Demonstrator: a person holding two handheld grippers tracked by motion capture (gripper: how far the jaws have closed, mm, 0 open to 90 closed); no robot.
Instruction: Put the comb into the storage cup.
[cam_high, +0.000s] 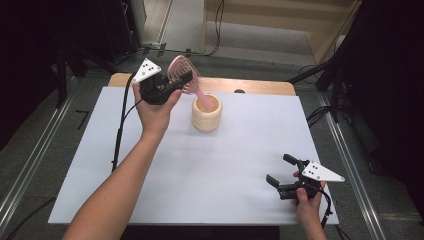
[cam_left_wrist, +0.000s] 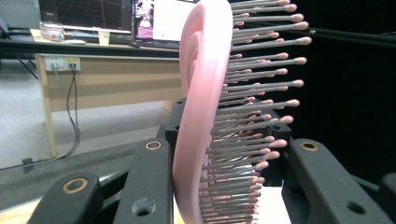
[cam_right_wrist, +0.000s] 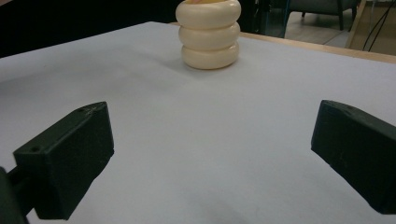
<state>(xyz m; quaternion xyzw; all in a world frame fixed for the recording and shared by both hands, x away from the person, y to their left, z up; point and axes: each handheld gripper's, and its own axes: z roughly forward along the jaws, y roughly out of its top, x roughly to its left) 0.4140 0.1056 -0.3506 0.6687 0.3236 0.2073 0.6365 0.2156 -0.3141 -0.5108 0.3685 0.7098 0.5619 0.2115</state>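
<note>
Right gripper (cam_high: 283, 181): nearest the camera, well short of the cup, jaws spread wide over bare table, holding nothing.
Table (cam_high: 150, 175): white sheet, flat.
Cup (cam_high: 206, 113): cream, ribbed, upright; landmark, likely stable.
Left gripper (cam_high: 176, 83): up left of the cup, pinching the brush head.
Hairbrush (cam_high: 182, 74): pink, tilted, handle tip inside the cup. Probably light, stiff plastic; bristles flex, so grip across the frame edge.

Pink plastic hairbrush (cam_high: 183, 75): handle tip hidden inside the cream ribbed ceramic cup (cam_high: 206, 118); in the left gripper view its head (cam_left_wrist: 205, 93) is cut off at the top edge.
</note>
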